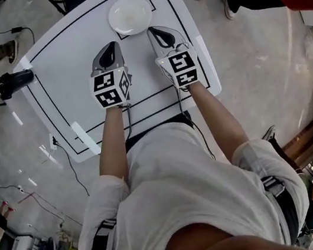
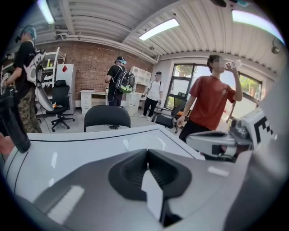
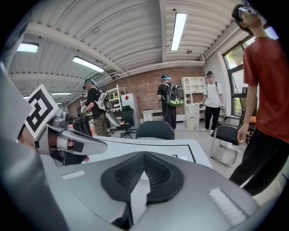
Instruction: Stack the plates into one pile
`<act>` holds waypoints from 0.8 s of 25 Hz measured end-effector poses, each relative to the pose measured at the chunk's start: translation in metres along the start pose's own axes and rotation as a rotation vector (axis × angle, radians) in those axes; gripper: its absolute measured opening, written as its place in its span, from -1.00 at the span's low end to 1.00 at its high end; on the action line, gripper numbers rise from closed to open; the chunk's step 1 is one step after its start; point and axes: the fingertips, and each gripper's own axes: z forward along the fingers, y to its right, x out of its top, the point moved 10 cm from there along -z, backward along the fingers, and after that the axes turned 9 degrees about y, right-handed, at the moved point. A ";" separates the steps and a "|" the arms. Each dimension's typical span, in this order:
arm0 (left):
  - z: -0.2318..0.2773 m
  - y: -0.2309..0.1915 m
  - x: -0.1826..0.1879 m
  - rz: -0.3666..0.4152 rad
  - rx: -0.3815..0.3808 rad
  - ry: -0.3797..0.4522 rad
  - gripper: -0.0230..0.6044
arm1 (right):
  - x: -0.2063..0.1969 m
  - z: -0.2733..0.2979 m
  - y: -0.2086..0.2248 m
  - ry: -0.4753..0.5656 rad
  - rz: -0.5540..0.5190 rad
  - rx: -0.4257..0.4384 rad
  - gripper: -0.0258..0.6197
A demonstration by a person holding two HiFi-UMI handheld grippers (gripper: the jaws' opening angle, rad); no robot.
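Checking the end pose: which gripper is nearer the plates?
Right. The right gripper is just short of the plates, by their right edge; the left gripper is farther back, toward their left.

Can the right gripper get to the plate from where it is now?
Probably yes: only bare table lies between the right gripper and the plate just ahead. Its jaws are shut, so they must open first.

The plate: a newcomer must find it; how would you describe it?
Find the white table with black lines. At its far edge, inside a small marked box, lies the plate. Unlike the left gripper and right gripper before it, it is round.
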 end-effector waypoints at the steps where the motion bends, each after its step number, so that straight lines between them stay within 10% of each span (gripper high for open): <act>1: -0.007 0.002 -0.002 -0.001 -0.011 0.001 -0.92 | 0.001 -0.008 -0.007 0.004 -0.001 -0.005 -0.92; 20: -0.047 0.090 -0.031 0.098 -0.272 -0.049 -0.92 | -0.022 -0.158 -0.033 0.049 0.040 -0.266 -0.92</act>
